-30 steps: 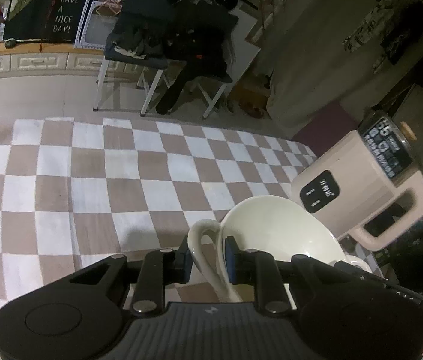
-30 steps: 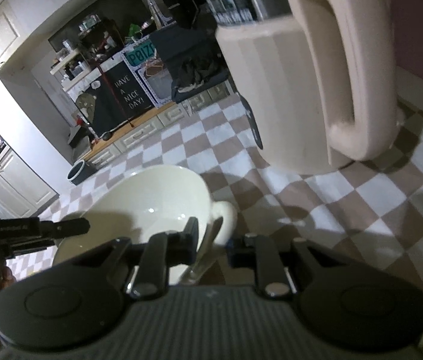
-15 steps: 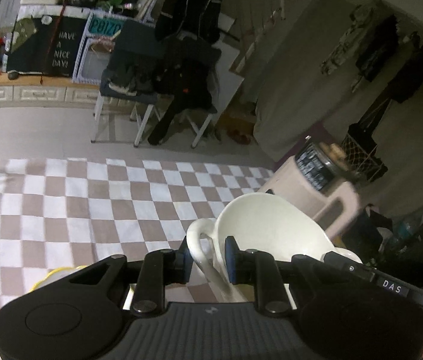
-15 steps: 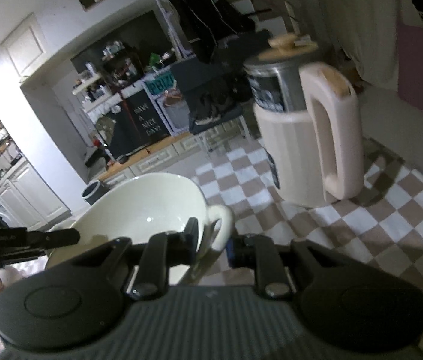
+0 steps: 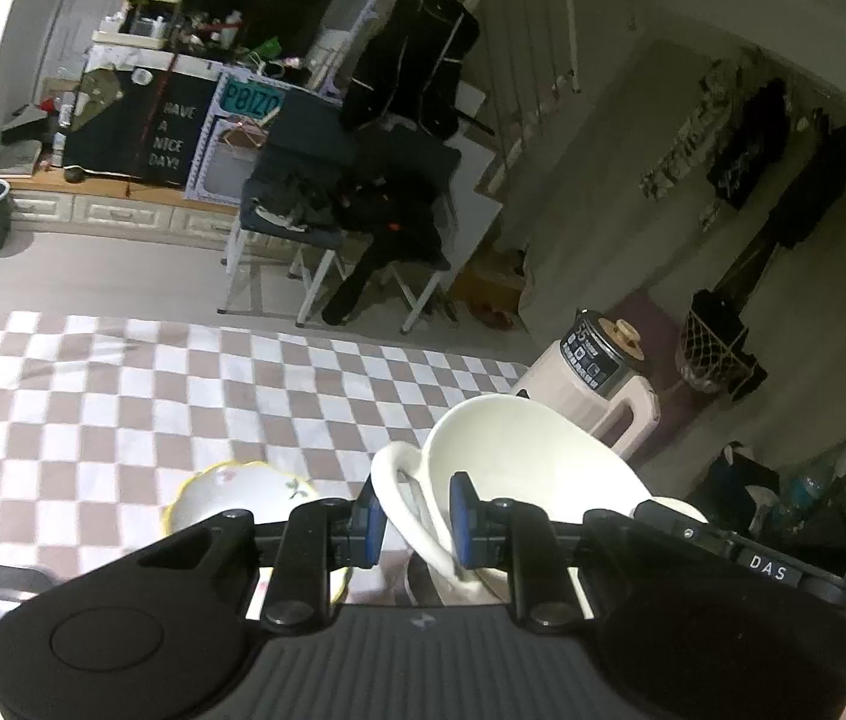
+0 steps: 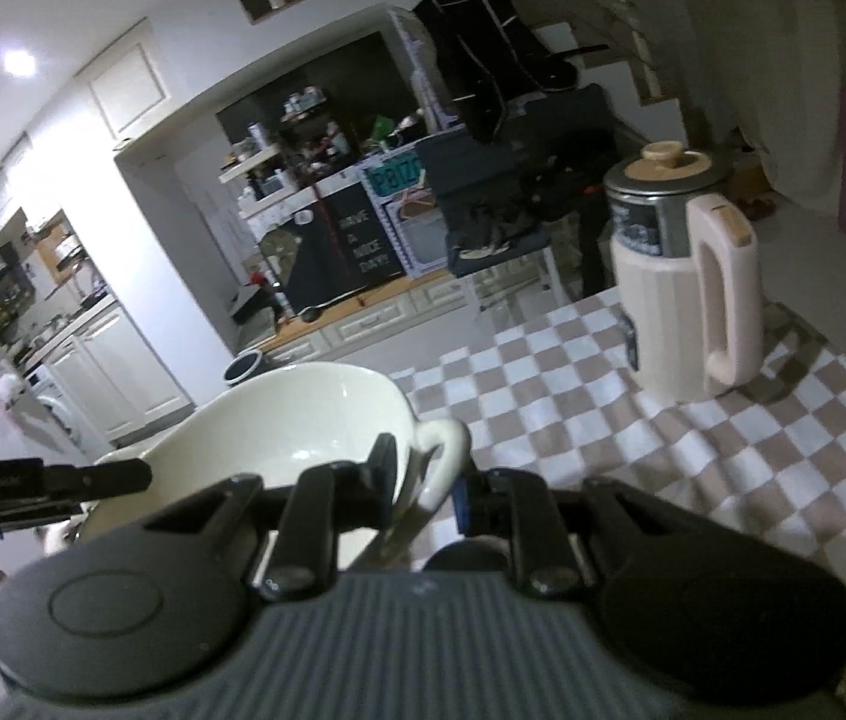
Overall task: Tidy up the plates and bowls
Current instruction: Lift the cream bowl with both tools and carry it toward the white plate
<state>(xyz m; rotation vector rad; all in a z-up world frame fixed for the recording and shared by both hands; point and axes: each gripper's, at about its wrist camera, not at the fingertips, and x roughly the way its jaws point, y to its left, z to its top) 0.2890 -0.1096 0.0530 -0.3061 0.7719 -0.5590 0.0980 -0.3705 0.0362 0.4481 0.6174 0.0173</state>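
Two hand-held grippers carry one thing between them: your left hand-held gripper [image 5: 411,519] is clenched on one loop handle of the cream two-handled bowl [image 5: 519,456], and your right hand-held gripper [image 6: 423,483] grips the opposite handle, its fingers closed around the loop. Over the last second you have lifted the bowl well up and back from the beige kettle [image 6: 684,294]. A second ago that kettle filled the right wrist view just beside the bowl; now it stands well apart from it, farther along the checkered desk [image 5: 123,396]. As the left wrist view has risen, a smaller bowl with a yellow scalloped rim [image 5: 243,495] has come into sight on the desk, on the side of the cream bowl away from the kettle and partly hidden under your left hand-held gripper.

That suggests the carry is heading toward stacking or grouping the two bowls. Keep both handles level as you travel, since the cream bowl hangs tilted in the left wrist view, and judge the set-down before you let go.
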